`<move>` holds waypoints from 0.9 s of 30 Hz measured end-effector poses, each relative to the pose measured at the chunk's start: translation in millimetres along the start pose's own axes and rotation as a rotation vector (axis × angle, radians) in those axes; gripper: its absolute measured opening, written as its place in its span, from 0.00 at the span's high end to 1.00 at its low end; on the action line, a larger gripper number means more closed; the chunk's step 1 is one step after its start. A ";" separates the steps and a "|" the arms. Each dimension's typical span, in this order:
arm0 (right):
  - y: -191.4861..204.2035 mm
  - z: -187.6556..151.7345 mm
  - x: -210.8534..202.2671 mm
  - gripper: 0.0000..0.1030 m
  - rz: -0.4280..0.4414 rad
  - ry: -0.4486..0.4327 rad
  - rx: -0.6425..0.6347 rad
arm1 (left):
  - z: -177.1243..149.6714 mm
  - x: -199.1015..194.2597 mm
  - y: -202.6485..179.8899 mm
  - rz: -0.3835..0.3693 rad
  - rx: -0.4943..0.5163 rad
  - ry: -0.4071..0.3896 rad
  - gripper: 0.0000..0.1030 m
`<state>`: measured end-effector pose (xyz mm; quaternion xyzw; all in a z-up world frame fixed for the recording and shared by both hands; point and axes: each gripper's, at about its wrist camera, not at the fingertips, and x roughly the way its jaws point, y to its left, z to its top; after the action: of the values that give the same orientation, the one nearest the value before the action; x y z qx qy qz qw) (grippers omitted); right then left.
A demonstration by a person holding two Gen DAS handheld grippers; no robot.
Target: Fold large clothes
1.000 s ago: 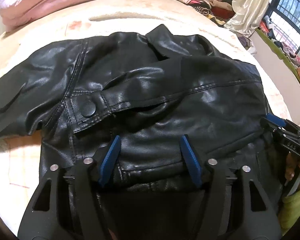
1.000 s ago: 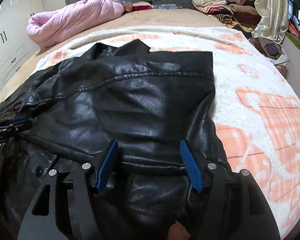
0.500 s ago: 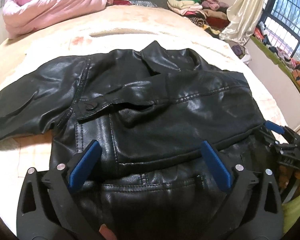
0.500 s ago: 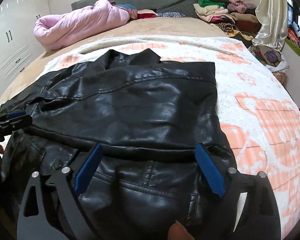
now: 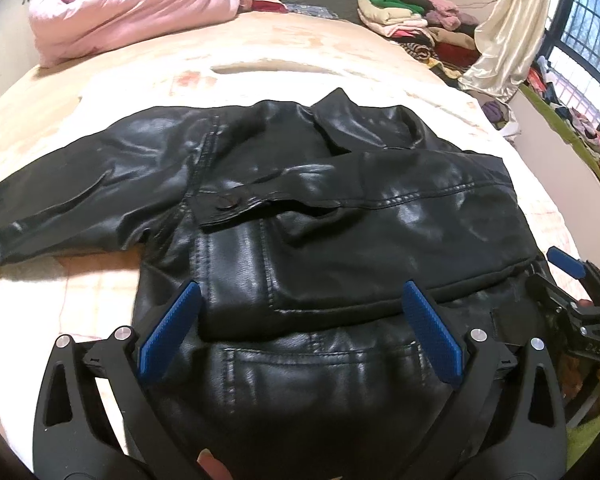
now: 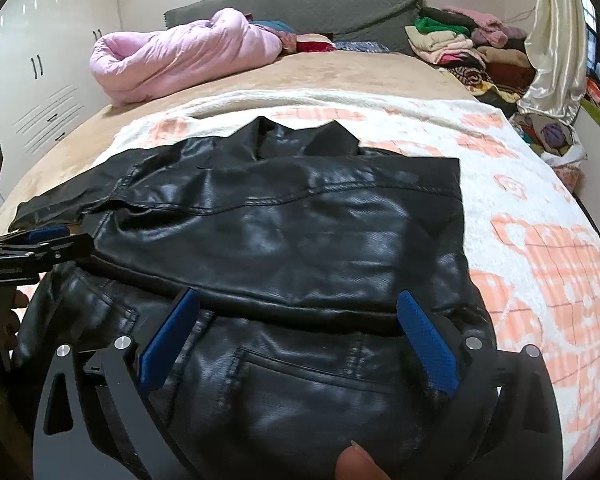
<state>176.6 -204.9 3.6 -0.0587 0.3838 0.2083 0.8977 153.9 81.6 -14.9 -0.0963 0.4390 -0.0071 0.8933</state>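
Observation:
A black leather jacket (image 5: 340,220) lies collar-away on the bed, its right half and sleeve folded across the body; one sleeve stretches out to the left. My left gripper (image 5: 300,292) hovers open over the hem's left part, blue pads wide apart and off the leather. My right gripper (image 6: 296,296) hangs over the jacket (image 6: 300,232) near its right edge. Its jaws are opening and nothing is pinched between them. Each gripper shows at the edge of the other's view: the right gripper (image 5: 572,292), the left gripper (image 6: 40,244).
The jacket rests on a white and orange blanket (image 6: 540,260) covering the bed. A rolled pink quilt (image 5: 132,16) lies at the far left by the grey headboard (image 6: 320,4). A pile of clothes (image 5: 412,20) and a cream curtain (image 5: 508,40) stand far right.
Both grippers let go of the folded leather edge, spread their jaws wide and drew back and up. The folded panel now lies flat on the jacket.

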 end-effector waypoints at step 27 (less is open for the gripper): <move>99.9 58.2 3.4 0.04 0.093 -0.077 -0.141 | 15.1 -38.2 60.5 0.186 -0.104 -0.109 0.09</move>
<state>175.5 -97.8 47.4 -0.0957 0.3358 0.2783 0.8948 137.9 147.2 13.2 -0.1013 0.3968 0.1039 0.9064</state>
